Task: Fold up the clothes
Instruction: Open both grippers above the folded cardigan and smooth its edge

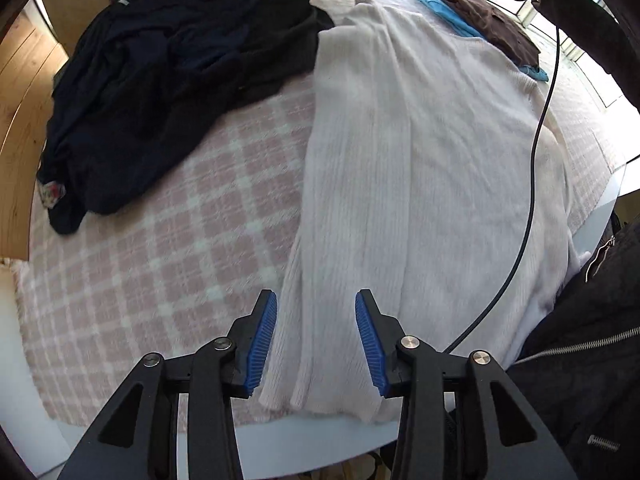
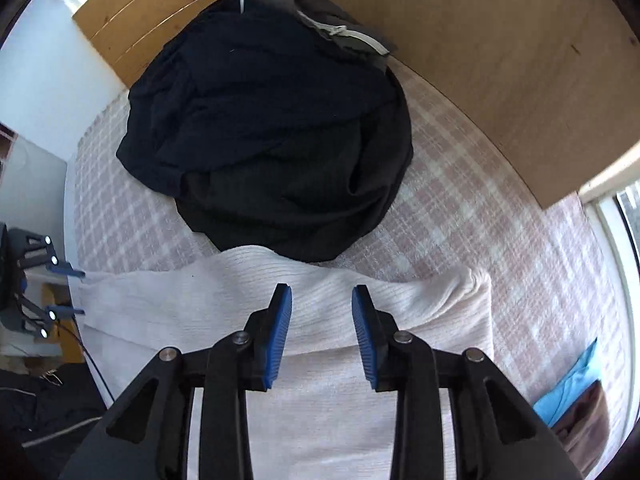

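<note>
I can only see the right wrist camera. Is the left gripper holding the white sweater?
Observer: No. The left gripper is open over the hem end of the white sweater and grips nothing.
Operator: Is anything hiding under the dark clothes?
Observer: A flowery scrap peeks out at the edge of the dark pile.
Operator: Is anything in the way?
Observer: A black cable hangs across the sweater.
</note>
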The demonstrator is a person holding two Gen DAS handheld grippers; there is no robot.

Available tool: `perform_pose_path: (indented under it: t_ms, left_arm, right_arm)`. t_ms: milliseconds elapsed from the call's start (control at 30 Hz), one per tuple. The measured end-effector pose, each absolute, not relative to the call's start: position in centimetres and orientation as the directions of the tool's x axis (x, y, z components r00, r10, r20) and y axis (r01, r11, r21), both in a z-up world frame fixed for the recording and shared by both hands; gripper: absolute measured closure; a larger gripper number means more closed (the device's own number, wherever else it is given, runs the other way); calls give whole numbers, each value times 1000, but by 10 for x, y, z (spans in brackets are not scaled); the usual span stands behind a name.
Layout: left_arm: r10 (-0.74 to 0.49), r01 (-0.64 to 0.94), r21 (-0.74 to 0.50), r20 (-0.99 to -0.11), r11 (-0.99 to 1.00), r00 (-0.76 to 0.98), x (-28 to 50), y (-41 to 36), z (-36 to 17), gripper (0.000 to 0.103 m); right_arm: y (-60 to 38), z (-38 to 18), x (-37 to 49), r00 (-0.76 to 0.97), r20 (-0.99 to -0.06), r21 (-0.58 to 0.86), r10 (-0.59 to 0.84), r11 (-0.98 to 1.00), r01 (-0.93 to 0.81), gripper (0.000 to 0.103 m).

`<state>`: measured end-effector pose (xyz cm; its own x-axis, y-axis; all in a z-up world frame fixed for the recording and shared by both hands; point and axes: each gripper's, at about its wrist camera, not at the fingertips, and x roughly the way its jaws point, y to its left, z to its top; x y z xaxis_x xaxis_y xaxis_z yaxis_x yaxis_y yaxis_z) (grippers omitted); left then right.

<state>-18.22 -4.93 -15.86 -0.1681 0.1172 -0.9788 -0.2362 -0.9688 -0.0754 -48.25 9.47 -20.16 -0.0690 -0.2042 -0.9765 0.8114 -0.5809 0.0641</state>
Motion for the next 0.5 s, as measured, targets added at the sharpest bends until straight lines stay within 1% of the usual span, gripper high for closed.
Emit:
perform_pose_path:
  t_ms: [33,100,133,233,400,500]
  left_arm:
    - [94,-202,-63,-984,-977,-149,-172,-62,-160,64]
    - [69,-149,-51,-990,-988,-120,-156,-80,-164,64]
    - [65,-128,-51,-992,-991,-109,-149,-87,-166,64]
    - [57,-118,-46,-994,-992,-94,-139,-91,-176,63]
    - [51,-184,-34,-995,-982,-87,-144,-81,-192,62]
    - [40,-229,-20,-995,-973,-86,-147,-74,-200,62]
  right_arm:
    - [84,-210,-482,-52,-983,56,-176,-557,829,70]
    - [73,-232,-482,46,-989,116,-144,-531,839,70]
    - [70,-242,-480,67,-991,118,-116,-521,845,70]
    - [66,-262,-473,6,-1000,8,-5,-492,870,70]
    - [65,-237,-474,9,-998,36,-56,-497,867,70]
    - [61,-232,-474,-11,-999,14,-51,-473,881,70]
